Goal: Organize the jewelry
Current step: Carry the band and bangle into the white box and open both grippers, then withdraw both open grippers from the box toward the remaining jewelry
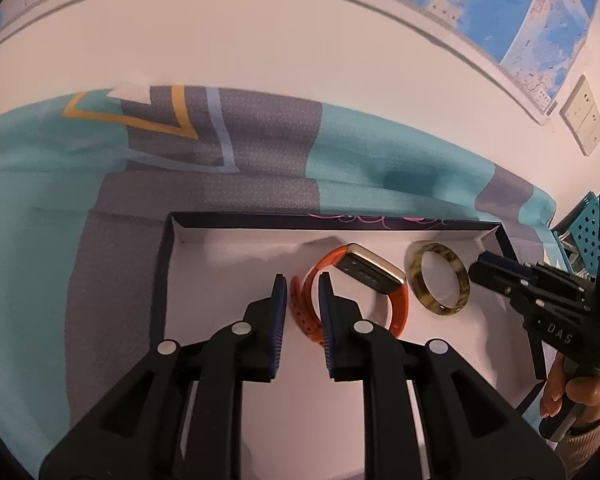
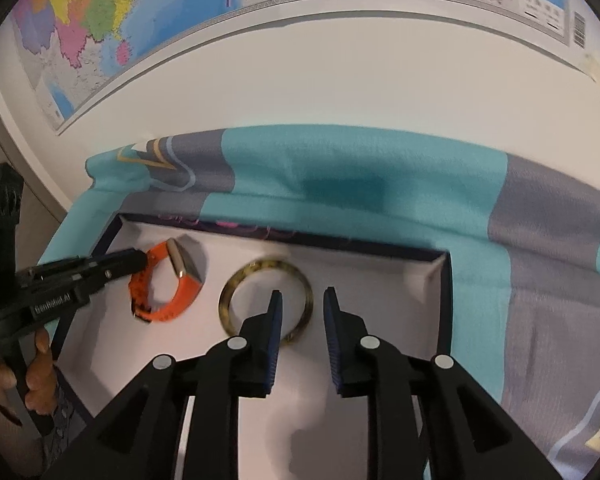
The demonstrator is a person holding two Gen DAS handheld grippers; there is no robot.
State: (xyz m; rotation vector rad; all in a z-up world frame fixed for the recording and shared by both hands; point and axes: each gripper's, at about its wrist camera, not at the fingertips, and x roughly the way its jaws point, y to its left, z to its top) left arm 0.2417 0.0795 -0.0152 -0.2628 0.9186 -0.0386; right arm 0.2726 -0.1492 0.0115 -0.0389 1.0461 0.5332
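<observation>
L gripper (image 1: 302,282): two black plastic fingers (image 1: 278,300) w/ ribbed blue pads, a narrow gap between them. The perforated orange strap end of a watch (image 1: 364,280) lies in that gap; pads don't press on it. R gripper (image 2: 302,298): same build, fingers (image 2: 332,312) narrowly apart, nothing gripped; the left one sits over the near rim of a bangle (image 2: 266,300), the right one outside the ring.

Watch: rubbery orange band curled in a loop, rectangular dark case w/ pale gold metal edge, lying on its side. Bangle: glossy round hoop, mottled yellow-brown tortoiseshell look, flat on the tray floor just beside the watch, apart from it.

Both sit in a shallow rectangular box (image 1: 168,264), smooth white inside, dark navy walls, pink scribble print on the far wall. The box rests on a bench draped w/ woven cloth (image 1: 40,240) in teal and grey blocks w/ yellow and pale blue lines.

A hand (image 1: 572,396) wraps the R gripper's handle; another hand (image 2: 36,376) holds the L one. Behind: plain white wall, a colourful map (image 2: 100,12), a wall socket (image 1: 582,114).
</observation>
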